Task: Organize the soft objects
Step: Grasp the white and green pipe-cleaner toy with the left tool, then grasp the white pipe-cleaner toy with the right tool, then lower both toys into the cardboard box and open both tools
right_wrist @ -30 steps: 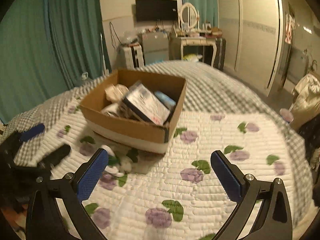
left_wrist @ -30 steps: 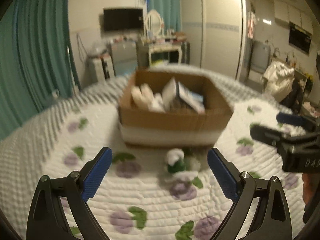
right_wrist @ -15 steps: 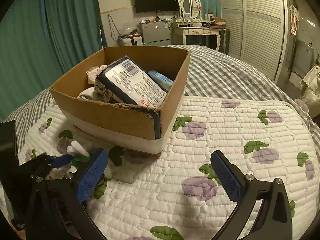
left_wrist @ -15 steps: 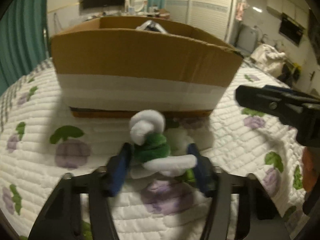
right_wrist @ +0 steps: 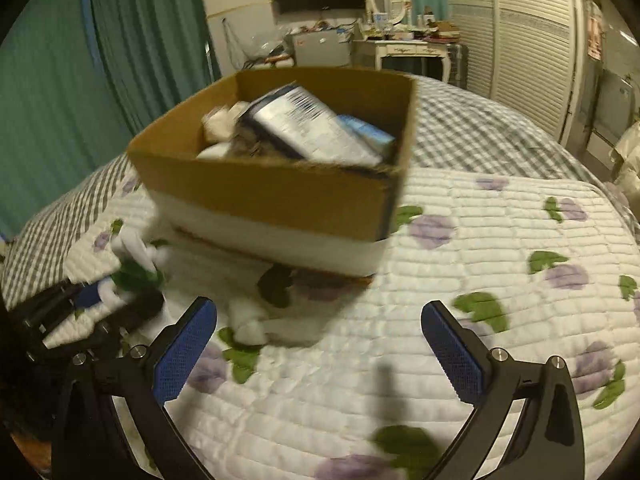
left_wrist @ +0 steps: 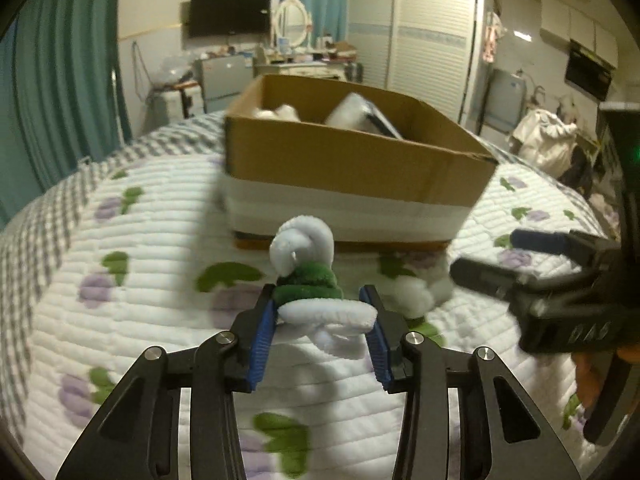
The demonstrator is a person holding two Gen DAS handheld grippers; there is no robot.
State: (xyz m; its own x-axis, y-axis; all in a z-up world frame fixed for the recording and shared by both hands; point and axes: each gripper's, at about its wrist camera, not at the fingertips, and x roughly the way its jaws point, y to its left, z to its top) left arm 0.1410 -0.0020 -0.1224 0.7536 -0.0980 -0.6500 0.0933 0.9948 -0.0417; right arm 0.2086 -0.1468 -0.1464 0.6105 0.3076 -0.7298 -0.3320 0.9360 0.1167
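A white-and-green plush toy [left_wrist: 308,276] sits between the blue pads of my left gripper [left_wrist: 320,300], whose jaws are closing and press on its white lower part. The same toy [right_wrist: 136,256] and left gripper [right_wrist: 116,300] show blurred at the left of the right wrist view. My right gripper [right_wrist: 318,312] stands open over the quilt with nothing between its fingers; it [left_wrist: 486,254] also juts in from the right in the left wrist view. A small white fluffy piece [right_wrist: 248,320] lies on the quilt just ahead of it. Behind stands an open cardboard box [left_wrist: 352,164] holding packets and white soft things.
The box [right_wrist: 272,192] rests on a white quilt [right_wrist: 500,240] with purple flowers over a checked bedspread. Teal curtains [left_wrist: 60,100] hang at the left. A dresser with a mirror [left_wrist: 296,36], a wall screen and a white wardrobe [left_wrist: 432,28] stand behind the bed.
My left gripper went from wide open to closed around the plush toy. My right gripper sank closer to the quilt and the box.
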